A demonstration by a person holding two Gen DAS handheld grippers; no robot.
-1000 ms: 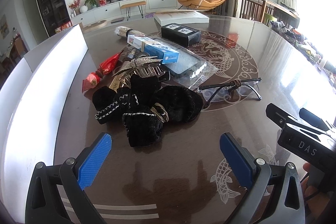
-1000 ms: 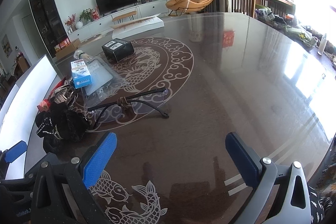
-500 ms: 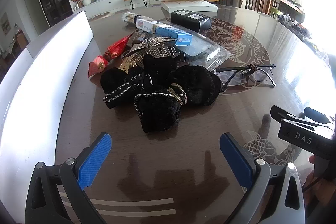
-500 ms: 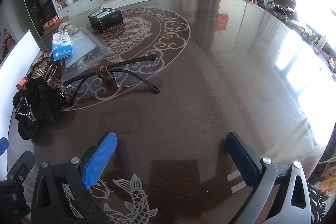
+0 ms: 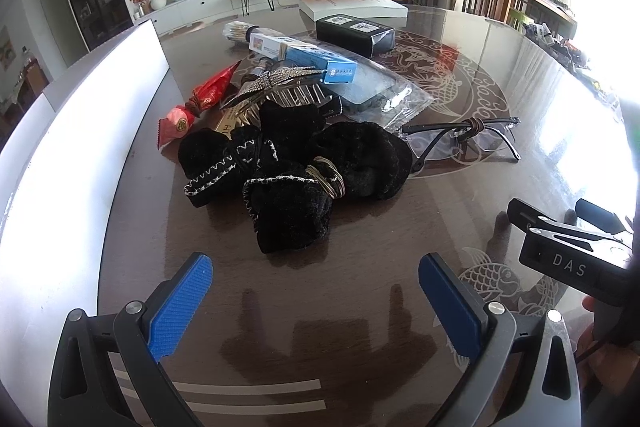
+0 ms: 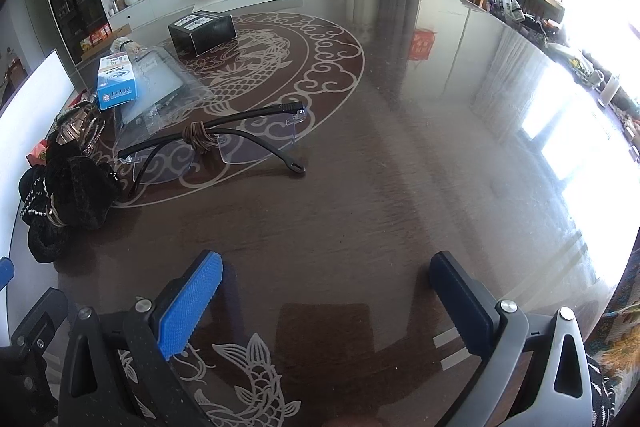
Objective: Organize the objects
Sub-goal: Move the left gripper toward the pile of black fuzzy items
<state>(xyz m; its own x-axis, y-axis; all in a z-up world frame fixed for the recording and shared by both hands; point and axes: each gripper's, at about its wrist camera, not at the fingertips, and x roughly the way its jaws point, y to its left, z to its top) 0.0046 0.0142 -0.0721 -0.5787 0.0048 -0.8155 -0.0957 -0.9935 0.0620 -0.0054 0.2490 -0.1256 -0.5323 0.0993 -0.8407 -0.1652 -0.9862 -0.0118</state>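
A heap of black velvet hair ties (image 5: 296, 167) lies on the dark table, just ahead of my open, empty left gripper (image 5: 316, 283). Behind the heap are a rhinestone hair comb (image 5: 280, 83), a red candy wrapper (image 5: 200, 99), a blue box (image 5: 312, 59), a clear plastic packet (image 5: 380, 95) and a black box (image 5: 354, 31). Rimless glasses (image 6: 216, 143) with a brown band on the bridge lie ahead and left of my open, empty right gripper (image 6: 326, 291). The heap also shows at the left of the right wrist view (image 6: 68, 187).
A white board (image 5: 80, 131) stands along the table's left edge. A white flat box (image 5: 352, 5) lies at the far side. The right gripper's body (image 5: 572, 251) sits low at the right of the left wrist view. The table edge (image 6: 592, 291) curves close on the right.
Both grippers have drawn nearer to the objects: the hair-tie heap and the glasses look larger and closer. Both stay open and empty.
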